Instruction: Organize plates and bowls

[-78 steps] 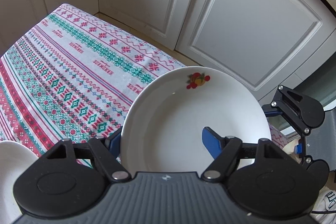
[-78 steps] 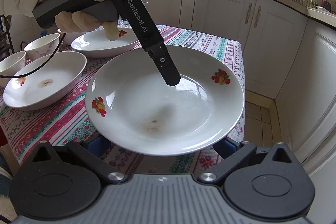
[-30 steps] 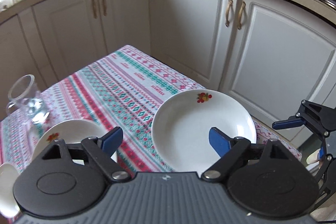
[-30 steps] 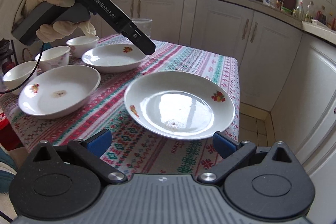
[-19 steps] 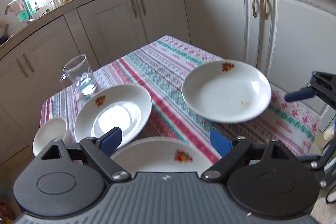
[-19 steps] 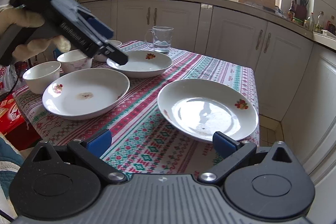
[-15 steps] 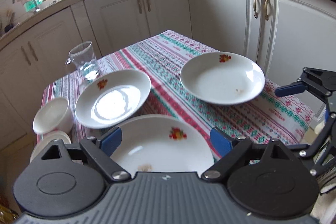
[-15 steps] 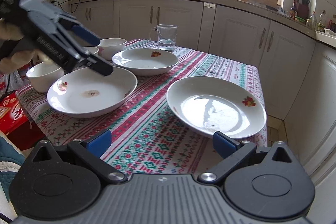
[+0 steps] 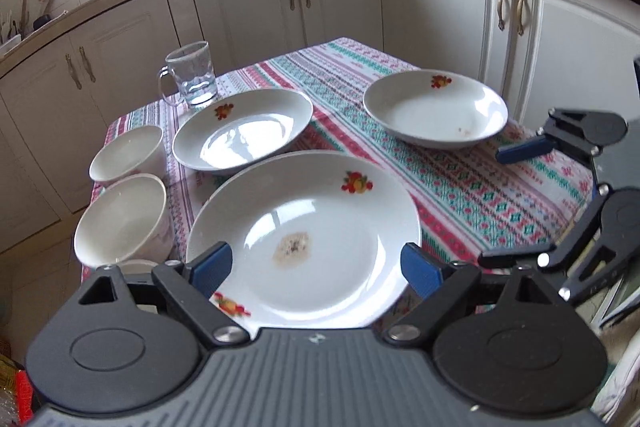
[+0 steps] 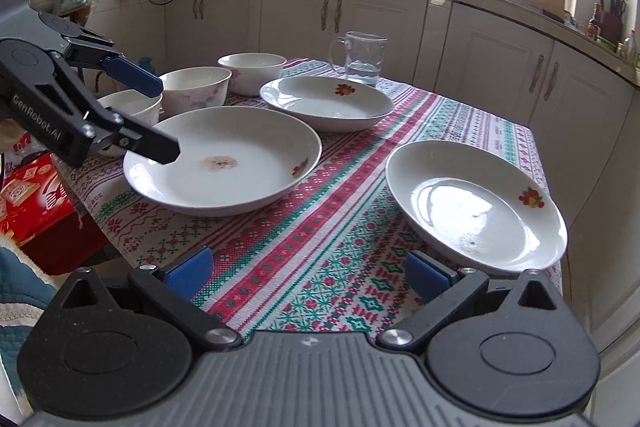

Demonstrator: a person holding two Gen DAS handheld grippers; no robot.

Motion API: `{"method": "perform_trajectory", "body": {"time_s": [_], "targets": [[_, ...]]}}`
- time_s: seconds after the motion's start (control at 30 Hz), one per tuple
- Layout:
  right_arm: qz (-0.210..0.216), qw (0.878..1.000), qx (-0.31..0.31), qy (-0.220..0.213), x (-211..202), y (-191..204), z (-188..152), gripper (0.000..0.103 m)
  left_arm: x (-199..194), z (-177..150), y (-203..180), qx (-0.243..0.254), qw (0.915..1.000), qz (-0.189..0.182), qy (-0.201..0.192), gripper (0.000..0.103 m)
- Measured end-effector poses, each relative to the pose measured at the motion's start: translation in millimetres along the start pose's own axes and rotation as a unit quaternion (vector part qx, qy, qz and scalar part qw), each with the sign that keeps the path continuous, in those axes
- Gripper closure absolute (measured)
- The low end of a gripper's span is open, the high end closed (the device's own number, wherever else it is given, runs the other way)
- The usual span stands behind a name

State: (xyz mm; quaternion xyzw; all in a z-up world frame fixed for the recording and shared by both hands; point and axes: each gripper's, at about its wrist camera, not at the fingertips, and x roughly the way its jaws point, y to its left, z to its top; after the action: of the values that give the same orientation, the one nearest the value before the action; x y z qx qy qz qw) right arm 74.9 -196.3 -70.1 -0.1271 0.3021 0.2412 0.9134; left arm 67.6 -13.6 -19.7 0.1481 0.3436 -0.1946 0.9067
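Note:
Three white plates with fruit prints lie on the patterned tablecloth. The near stained plate (image 9: 308,235) (image 10: 224,161) sits under my open, empty left gripper (image 9: 316,263), whose fingers straddle its near rim. A second plate (image 9: 242,129) (image 10: 326,103) lies behind it. The third plate (image 9: 436,109) (image 10: 476,205) lies at the right table edge. Three white bowls (image 9: 120,219) (image 10: 194,91) stand at the left side. My right gripper (image 10: 308,273) is open and empty, low at the table's front edge.
A glass mug (image 9: 192,73) (image 10: 362,57) stands at the table's far side. White kitchen cabinets (image 9: 452,15) surround the table closely. A red box (image 10: 28,195) sits low, left of the table. The tablecloth (image 10: 320,239) between the plates is bare.
Both grippers have let go of the right plate, which now rests on the table. The left gripper swung left and back to the stained plate; the right gripper pulled back.

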Motion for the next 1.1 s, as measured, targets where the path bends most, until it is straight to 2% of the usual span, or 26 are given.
{"method": "perform_trajectory", "body": {"time_s": [0.23,0.47,0.63,0.93,1.1], "targets": [[0.016,1.0,-0.021,-0.002,3.1,4.5,6.0,0.0,-0.8,-32.7,-3.8,-0.003,0.9992,0.003,0.04,0.012],[0.025,0.999,-0.021,-0.01,0.1,2.9,8.2,0.0,21.5,-49.2,0.3,-0.027,0.9967,0.008,0.076,0.01],[0.022,0.999,-0.028,-0.018,-3.9,-1.0,12.2,0.0,28.1,-47.3,1.4,-0.034,0.997,-0.001,0.07,0.001],[0.036,0.998,-0.042,-0.018,-0.1,-12.0,20.9,0.0,37.7,-40.5,7.7,-0.078,0.9941,0.001,0.075,0.001],[0.055,0.996,-0.07,-0.02,4.4,-13.5,30.7,0.0,40.5,-40.8,10.2,-0.105,0.991,0.002,0.083,0.0]]}}
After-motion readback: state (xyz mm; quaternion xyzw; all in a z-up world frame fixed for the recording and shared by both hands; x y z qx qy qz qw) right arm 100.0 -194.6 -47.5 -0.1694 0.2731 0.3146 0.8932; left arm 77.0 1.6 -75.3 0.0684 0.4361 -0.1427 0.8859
